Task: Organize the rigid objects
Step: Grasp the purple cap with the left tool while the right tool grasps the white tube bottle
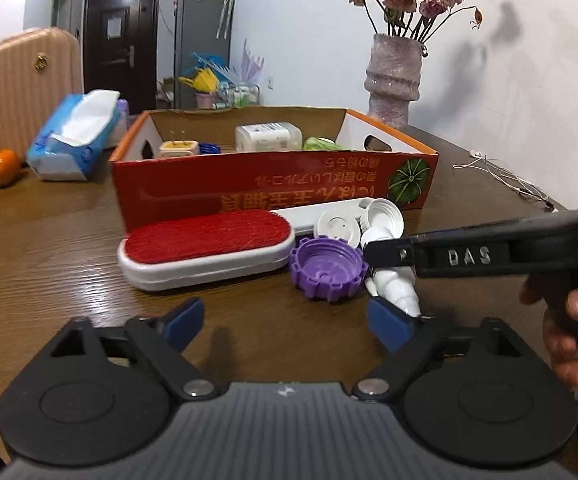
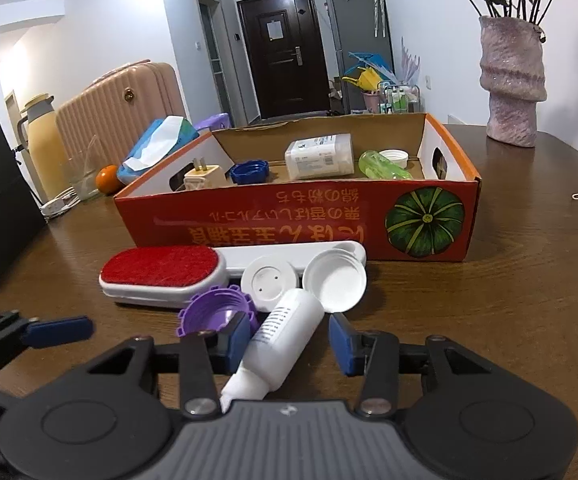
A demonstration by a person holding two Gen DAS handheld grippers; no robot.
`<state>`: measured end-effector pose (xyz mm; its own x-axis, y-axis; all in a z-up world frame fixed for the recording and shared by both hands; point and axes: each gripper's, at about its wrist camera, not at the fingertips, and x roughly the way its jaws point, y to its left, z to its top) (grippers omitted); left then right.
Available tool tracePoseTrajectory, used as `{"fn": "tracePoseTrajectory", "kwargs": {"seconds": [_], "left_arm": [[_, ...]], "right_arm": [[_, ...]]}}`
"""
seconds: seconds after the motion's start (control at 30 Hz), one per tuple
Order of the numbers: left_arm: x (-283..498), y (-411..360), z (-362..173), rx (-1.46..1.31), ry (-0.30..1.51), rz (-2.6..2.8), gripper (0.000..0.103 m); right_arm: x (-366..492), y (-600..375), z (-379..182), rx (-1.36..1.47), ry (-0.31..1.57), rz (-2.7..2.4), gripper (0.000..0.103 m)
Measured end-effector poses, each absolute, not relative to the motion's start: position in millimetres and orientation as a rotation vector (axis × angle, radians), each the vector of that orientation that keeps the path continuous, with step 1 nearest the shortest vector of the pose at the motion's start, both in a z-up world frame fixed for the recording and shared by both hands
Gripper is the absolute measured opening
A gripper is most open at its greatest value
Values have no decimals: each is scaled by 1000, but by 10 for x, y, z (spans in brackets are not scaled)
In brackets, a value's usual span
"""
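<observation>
While I steer both hands toward the loose pile, the red cardboard box [image 2: 297, 216] serves as my landmark: it sits open-topped on the bench [image 2: 529, 280], and I judge it to be the collecting place, since a charger plug [image 2: 203, 176], a blue cap [image 2: 249, 172], a white container [image 2: 321, 156] and a green bottle [image 2: 383, 168] already lie inside it. Just in front of the box's near wall the unsorted things crowd together: a lint brush [image 2: 165, 276] with its red pad facing up, a purple cap [image 2: 217, 312] lying open side up, 2 white lids [image 2: 335, 284] and a white tube [image 2: 285, 340].

My right tool [image 2: 287, 340] straddles that tube, nozzle end pointing back toward me. Its jaws are partly narrowed; the left pad [image 2: 239, 338] looks to touch the tube's side while the right pad stands clear, so nothing is pinched yet. I read this as lining up a grasp across the tube's body, the widest firm part.

My left tool [image 1: 289, 322] waits spread wide and empty, nearer to me than the brush and purple cap, touching neither. From its view the right tool's black finger crosses in front of the white lids, so I would keep the 2 tools apart there. Sorting seems partly done, with 5 pieces left in front of the box.
</observation>
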<state>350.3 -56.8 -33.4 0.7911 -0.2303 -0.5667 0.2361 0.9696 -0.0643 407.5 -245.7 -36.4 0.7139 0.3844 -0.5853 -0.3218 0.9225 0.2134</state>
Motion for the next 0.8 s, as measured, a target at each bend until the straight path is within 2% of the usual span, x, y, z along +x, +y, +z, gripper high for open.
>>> {"fn": "tracePoseTrajectory", "kwargs": {"seconds": [0.13,0.4,0.5,0.57,0.67,0.8], "left_arm": [[3702,-666,-359,6,627,-259,76],[3924,-951,-419,47,637,-286,74],[3957,-1001,-430,55,641,-287,66],[3977,-1013,-432,48,645,-277,55],[3985,-1024,-431,52,647,-277,55],[3907,-1073,-417,83,627,-270,55]], "right_arm": [[4104,-2520,-355,70,671,387,43],[4128,-2729,-335,44,679,369,40],[4139,-2825,-347,60,684,375,40],[4142,-2864,-351,59,687,381,40],[4139,-2868,-372,51,697,388,40],[4098,-2834,-453,6,710,363,29]]}}
